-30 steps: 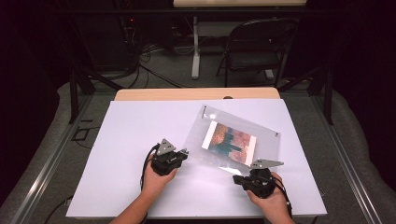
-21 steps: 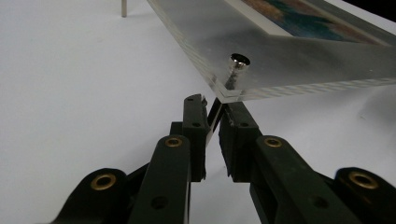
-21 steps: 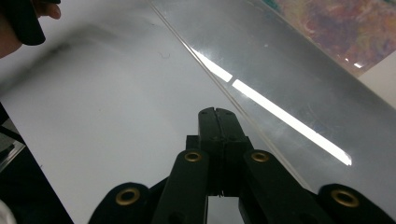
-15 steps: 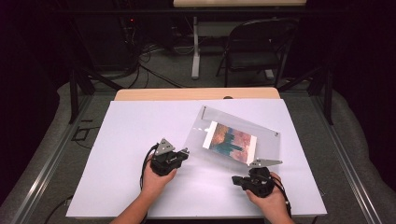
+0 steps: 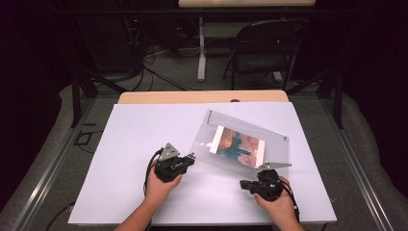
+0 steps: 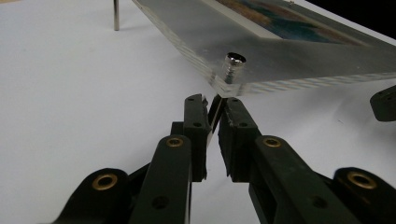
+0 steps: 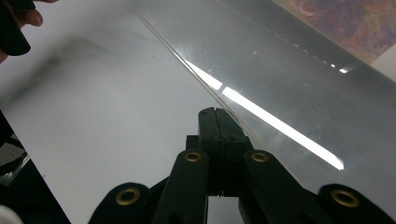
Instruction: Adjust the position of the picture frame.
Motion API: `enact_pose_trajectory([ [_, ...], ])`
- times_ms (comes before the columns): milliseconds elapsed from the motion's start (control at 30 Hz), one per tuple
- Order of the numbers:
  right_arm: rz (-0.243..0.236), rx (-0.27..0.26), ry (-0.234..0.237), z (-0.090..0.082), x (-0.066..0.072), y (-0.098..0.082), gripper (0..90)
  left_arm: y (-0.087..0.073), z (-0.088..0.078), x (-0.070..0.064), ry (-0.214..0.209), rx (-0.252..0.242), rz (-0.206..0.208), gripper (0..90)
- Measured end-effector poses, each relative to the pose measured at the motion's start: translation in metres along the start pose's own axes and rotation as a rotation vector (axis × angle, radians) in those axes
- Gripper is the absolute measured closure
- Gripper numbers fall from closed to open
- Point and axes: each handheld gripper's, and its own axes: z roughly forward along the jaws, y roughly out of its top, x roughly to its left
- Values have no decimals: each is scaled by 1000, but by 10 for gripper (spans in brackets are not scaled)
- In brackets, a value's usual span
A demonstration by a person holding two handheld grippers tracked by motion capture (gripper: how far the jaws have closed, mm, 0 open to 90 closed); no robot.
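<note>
Clear acrylic frame (image 5: 243, 144) with a colourful picture (image 5: 238, 146) inside lies tilted on the white counter (image 5: 134, 139), raised on small metal pins. Left claw (image 6: 212, 109) is almost pressed together, pinching a thin pin just under the near corner bolt (image 6: 232, 65). Right claw (image 7: 215, 116) is pressed together, empty, at the frame's front edge. I judge the work unfinished: the frame is still assembled.
</note>
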Motion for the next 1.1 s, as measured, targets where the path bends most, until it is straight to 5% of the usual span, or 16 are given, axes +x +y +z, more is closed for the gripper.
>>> enact_pose_trajectory([
  [367, 12, -3, 2, -2, -2, 3, 900, -2, -6, -5, 4, 3, 20, 827],
  [1100, 95, 6, 9, 5, -31, 30, 900, -5, -14, -16, -2, 6, 38, 844],
])
